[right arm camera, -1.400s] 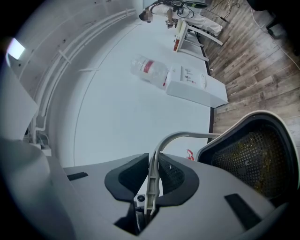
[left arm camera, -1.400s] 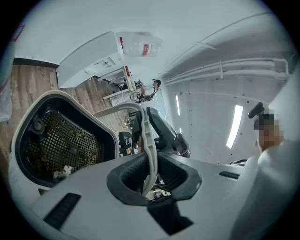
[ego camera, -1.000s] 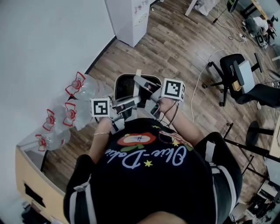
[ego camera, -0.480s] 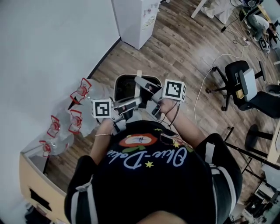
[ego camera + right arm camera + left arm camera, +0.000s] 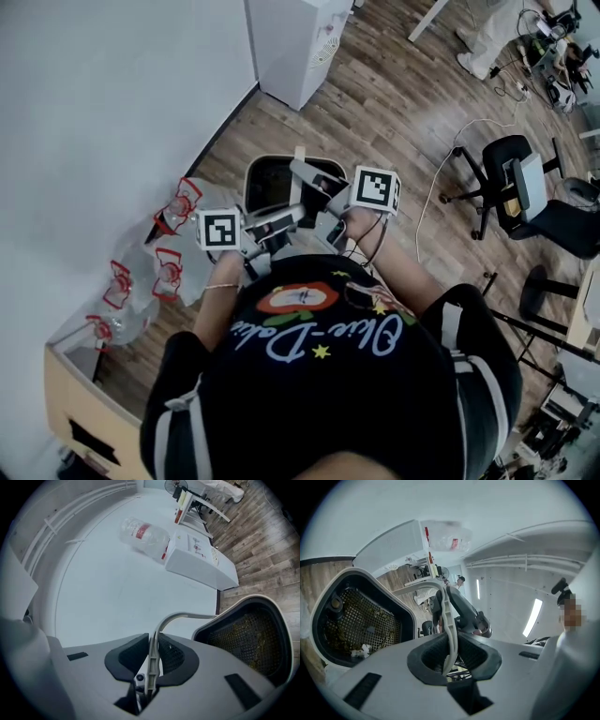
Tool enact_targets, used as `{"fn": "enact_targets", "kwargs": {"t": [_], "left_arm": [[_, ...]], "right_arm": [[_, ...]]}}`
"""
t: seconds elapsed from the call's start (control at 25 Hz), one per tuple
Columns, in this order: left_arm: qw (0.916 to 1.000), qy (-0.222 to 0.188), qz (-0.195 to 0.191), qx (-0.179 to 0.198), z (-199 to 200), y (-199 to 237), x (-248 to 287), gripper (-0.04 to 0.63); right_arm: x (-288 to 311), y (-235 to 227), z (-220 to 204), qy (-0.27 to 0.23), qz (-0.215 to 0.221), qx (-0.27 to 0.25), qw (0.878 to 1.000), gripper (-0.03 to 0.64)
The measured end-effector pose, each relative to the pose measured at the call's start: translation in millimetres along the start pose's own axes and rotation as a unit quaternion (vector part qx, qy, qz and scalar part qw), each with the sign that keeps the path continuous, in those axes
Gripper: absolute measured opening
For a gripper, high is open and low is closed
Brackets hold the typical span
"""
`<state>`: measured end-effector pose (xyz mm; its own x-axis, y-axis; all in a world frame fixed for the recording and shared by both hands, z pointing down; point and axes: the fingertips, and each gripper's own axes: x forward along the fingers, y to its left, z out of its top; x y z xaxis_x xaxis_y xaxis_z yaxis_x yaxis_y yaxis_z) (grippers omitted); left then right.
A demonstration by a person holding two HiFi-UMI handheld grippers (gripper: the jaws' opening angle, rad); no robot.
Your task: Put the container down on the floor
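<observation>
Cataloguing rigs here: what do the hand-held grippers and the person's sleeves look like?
The left hand-held gripper and right hand-held gripper have pale grey bodies with dark textured pads. Each carries a white cube with black square markers. The sleeves are black with white stripes.

Jugs along the wall, chair off to the right

Several clear jugs (image 5: 171, 272) with red handles lie in a loose row at the foot of the white wall (image 5: 94, 112). A beige cabinet (image 5: 70, 403) stands just beside the nearest one. A white dispenser (image 5: 295, 42) stands against the wall farther on. A black office chair (image 5: 520, 183) sits well apart at the right, with a pale cable (image 5: 422, 211) curving near it
</observation>
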<state>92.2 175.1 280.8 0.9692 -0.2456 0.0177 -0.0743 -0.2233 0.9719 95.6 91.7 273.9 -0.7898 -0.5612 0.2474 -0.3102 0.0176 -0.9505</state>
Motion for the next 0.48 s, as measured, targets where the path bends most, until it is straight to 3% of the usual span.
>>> {"fn": "enact_targets", "kwargs": {"t": [0.36, 0.48], "left_arm": [[0.9994, -0.025, 0.02, 0.017, 3, -4, -1, 0.058], [0.9988, -0.043, 0.022, 0.006, 12, 0, -3, 0.058]], "right_arm": [[3, 6, 0, 0.019, 0.015, -0.009, 1.0, 0.055], [17, 5, 2, 0.041, 0.018, -0.011, 0.999, 0.055]]}}
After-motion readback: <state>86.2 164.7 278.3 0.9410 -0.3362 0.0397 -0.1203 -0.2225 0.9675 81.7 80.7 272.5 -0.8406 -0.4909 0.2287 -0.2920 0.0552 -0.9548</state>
